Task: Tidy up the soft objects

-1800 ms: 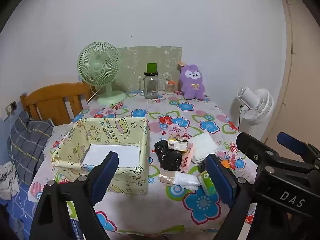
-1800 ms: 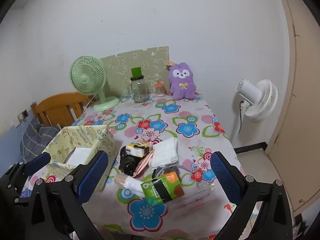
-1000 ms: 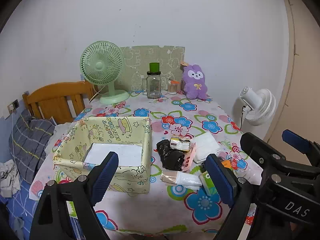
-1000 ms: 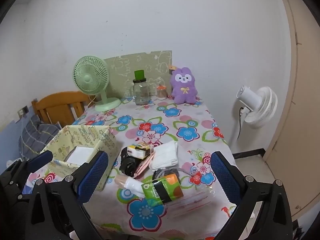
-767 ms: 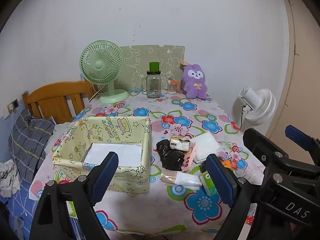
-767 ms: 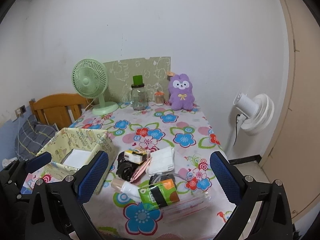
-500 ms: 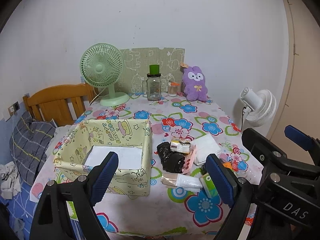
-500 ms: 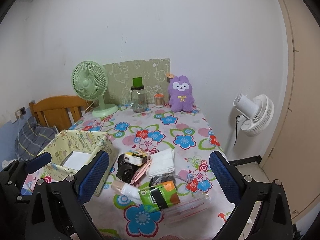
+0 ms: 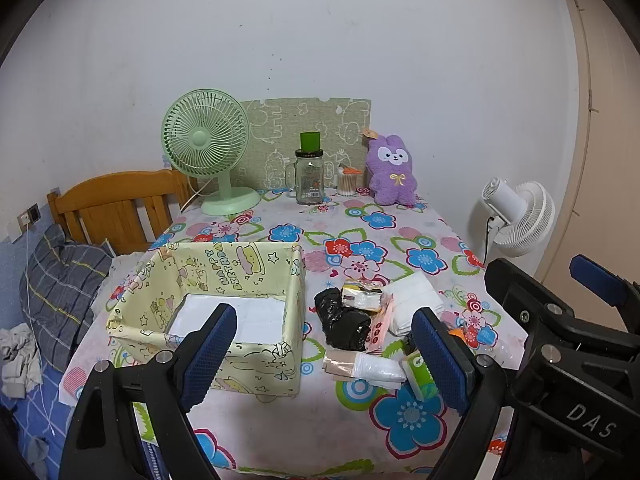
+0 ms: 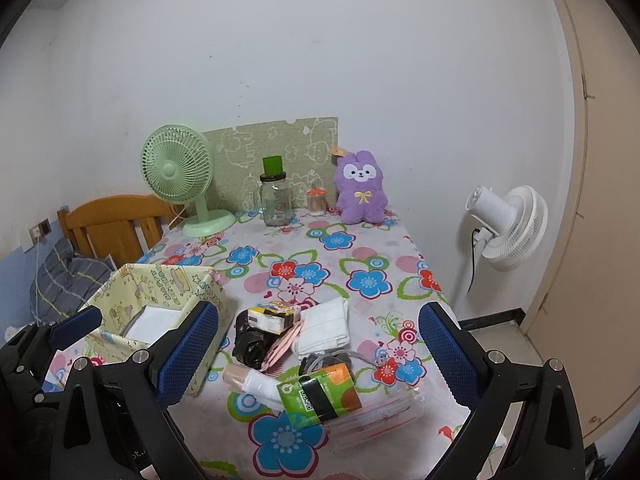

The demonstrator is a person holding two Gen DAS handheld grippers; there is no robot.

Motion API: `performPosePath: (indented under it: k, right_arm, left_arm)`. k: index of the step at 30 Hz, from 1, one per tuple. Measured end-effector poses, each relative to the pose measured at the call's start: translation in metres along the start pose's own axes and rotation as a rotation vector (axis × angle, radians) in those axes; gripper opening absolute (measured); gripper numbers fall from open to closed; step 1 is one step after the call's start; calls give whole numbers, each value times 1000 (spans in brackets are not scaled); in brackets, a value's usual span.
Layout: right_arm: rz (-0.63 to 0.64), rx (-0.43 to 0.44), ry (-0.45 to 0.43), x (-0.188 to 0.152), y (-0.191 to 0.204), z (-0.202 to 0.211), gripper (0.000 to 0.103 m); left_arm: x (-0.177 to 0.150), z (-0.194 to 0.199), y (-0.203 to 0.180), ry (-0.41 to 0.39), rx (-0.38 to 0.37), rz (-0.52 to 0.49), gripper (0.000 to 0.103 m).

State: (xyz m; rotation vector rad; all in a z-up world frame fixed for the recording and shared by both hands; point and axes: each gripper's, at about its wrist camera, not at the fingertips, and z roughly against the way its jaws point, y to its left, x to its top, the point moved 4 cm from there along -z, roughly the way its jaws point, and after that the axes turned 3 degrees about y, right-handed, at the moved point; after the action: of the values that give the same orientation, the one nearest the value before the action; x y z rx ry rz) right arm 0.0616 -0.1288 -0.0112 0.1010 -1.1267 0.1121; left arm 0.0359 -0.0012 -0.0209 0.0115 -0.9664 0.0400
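Note:
A yellow cartoon-print fabric box [image 9: 256, 264] stands at the table's front left with a white sheet [image 9: 236, 316] inside; it also shows in the right wrist view [image 10: 168, 280]. Beside it lies a heap of soft items: a black bag [image 9: 342, 322], folded white cloth [image 9: 414, 302], a white roll [image 9: 374, 368], a green-orange tissue pack [image 10: 320, 394] on a clear packet [image 10: 380, 412]. My left gripper [image 9: 324, 356] and right gripper [image 10: 320, 354] are both open and empty, held above the table's front edge.
At the back stand a green desk fan [image 9: 208, 148], a glass jar with a green lid [image 9: 309, 176], a small jar [image 9: 346, 182] and a purple plush [image 9: 392, 172]. A white floor fan [image 9: 516, 216] is to the right, a wooden headboard [image 9: 116, 200] to the left.
Both grippers have risen and drawn back slightly, so the table sits lower in both views. Nothing on the table has moved; both stay open.

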Motion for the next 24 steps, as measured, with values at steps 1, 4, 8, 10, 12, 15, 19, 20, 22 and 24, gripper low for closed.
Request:
performPosePath:
  k: [1,4,8,10,12,15,19,20,22,24]
  right_arm:
    - [-1,-1,-1,0,0,0,101]
    - [2,-2,-3,0,-1,0,101]
    - [5,-5,-10,1,0,0,101]
    - [4,-6,-14,1,-1,0,101]
    - [2,-6,-16,1,-1,1,101]
    - [-1,-6,-20,1,-1,2,101]
    - [0,-6,-20,1,-1,2,101]
    - [0,-5,-21,1,-1,2,101]
    - [-1,-4,-23,2,-1,3,101]
    - [-1,-4,-23,2,-1,4,101]
  left_arm:
    - [0,0,0,2,0,2,91]
    - [1,-1,0,2,0,2,91]
    - [2,-1,-1,-1,0,-1,92]
    - [3,-2,-2,-2,1,-2,93]
    - [3,-2,-2,-2,0,-3,93]
    - [2,-2,-2,1,-2,-8,95]
    - [3,1,-3,-7,-4,-6,97]
    - [2,2,-3,-10,-6,-5,100]
    - [2,3,-3,-16,-6,-3,102]
    - [2,5,-3,-22,-5,0,103]
